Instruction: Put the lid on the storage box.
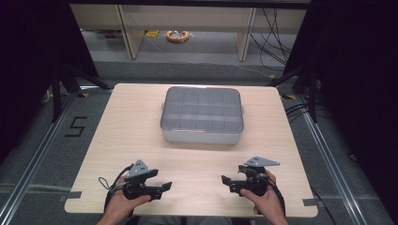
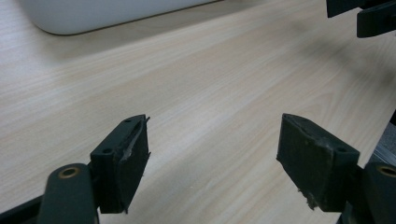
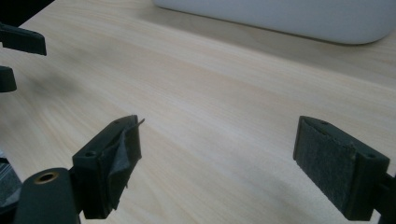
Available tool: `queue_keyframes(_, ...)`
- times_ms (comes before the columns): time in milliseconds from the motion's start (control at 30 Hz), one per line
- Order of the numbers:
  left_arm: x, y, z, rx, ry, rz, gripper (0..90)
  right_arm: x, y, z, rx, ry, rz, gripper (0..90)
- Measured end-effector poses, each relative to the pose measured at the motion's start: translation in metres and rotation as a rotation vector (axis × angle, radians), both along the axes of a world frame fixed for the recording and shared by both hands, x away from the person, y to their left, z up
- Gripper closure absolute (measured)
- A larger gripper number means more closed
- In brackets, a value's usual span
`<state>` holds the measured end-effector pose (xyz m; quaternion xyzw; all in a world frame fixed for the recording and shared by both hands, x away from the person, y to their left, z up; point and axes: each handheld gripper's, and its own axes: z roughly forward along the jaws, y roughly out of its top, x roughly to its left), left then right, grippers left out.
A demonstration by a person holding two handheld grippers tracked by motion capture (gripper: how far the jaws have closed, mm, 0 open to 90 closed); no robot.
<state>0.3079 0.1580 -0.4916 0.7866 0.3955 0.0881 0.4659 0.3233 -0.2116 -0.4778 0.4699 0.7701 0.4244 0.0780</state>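
Observation:
A grey plastic box point(image 1: 202, 116) with a clear lid and several compartments sits at the middle of the wooden table point(image 1: 131, 136). My left gripper point(image 1: 164, 182) rests near the front edge at the left, held in a hand, open and empty. My right gripper point(image 1: 225, 183) rests near the front edge at the right, also open and empty. The two point toward each other. In the left gripper view its jaws stand wide apart point(image 2: 212, 158) over bare wood, with the box's wall point(image 2: 102, 16) at the top. The right gripper view shows the same spread point(image 3: 217, 161), and the box point(image 3: 299, 18) beyond.
Black frame legs point(image 1: 58, 89) stand left and right of the table. Cables point(image 1: 274, 33) and a yellow roll point(image 1: 177, 36) lie on the floor behind it. Bare wood lies between the grippers and the box.

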Motion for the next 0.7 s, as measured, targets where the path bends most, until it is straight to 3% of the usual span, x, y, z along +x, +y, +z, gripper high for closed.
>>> queue_keyframes(33,-0.002,-0.001,0.0,0.007,0.006,-0.001,24.6,0.0,-0.001,-0.001,-0.011,-0.019,0.016,16.2)
queue_keyframes(133,-0.008,-0.003,-0.001,0.009,-0.002,-0.015,24.5,-0.007,0.001,0.0,0.0,0.025,0.001,16.2)
queue_keyframes(167,-0.01,-0.003,-0.001,0.016,0.001,-0.023,24.5,-0.006,0.0,-0.003,-0.012,-0.007,0.03,16.2)
queue_keyframes(200,-0.012,-0.003,-0.001,0.02,0.001,-0.026,24.4,-0.009,0.0,-0.002,-0.031,0.002,0.022,16.2)
queue_keyframes(233,-0.013,-0.004,-0.002,0.019,0.005,-0.024,24.4,-0.009,0.0,-0.004,-0.03,-0.02,0.032,16.2)
queue_keyframes(267,-0.014,-0.004,-0.003,0.025,0.004,-0.025,24.4,-0.012,0.002,-0.004,-0.017,0.0,0.023,16.2)
queue_keyframes(367,-0.018,-0.005,-0.006,0.026,0.011,-0.025,24.4,-0.016,0.001,-0.006,-0.04,-0.01,0.041,16.2)
queue_keyframes(400,-0.02,-0.004,-0.005,0.054,0.002,-0.045,24.4,-0.017,0.001,-0.007,-0.046,-0.014,0.05,16.2)
queue_keyframes(433,-0.021,-0.005,-0.006,0.029,-0.006,-0.038,24.4,-0.02,0.001,-0.007,-0.053,-0.008,0.051,16.2)
queue_keyframes(500,-0.024,-0.005,-0.006,0.041,0.005,-0.039,24.4,-0.023,0.0,-0.009,-0.061,-0.001,0.057,16.2)
queue_keyframes(533,-0.025,-0.005,-0.006,0.036,-0.001,-0.046,24.4,-0.026,0.003,-0.01,-0.03,0.023,0.047,16.2)
queue_keyframes(567,-0.027,-0.005,-0.006,0.049,0.001,-0.05,24.3,-0.026,0.0,-0.011,-0.051,0.005,0.063,16.2)
queue_keyframes(600,-0.028,-0.006,-0.007,0.043,0.005,-0.052,24.3,-0.027,0.001,-0.012,-0.036,0.018,0.067,16.2)
queue_keyframes(667,-0.031,-0.007,-0.008,0.039,0.006,-0.05,24.2,-0.03,0.0,-0.012,-0.051,0.008,0.068,16.2)
queue_keyframes(700,-0.032,-0.007,-0.009,0.052,0.007,-0.057,24.2,-0.033,0.002,-0.012,-0.031,0.048,0.054,16.2)
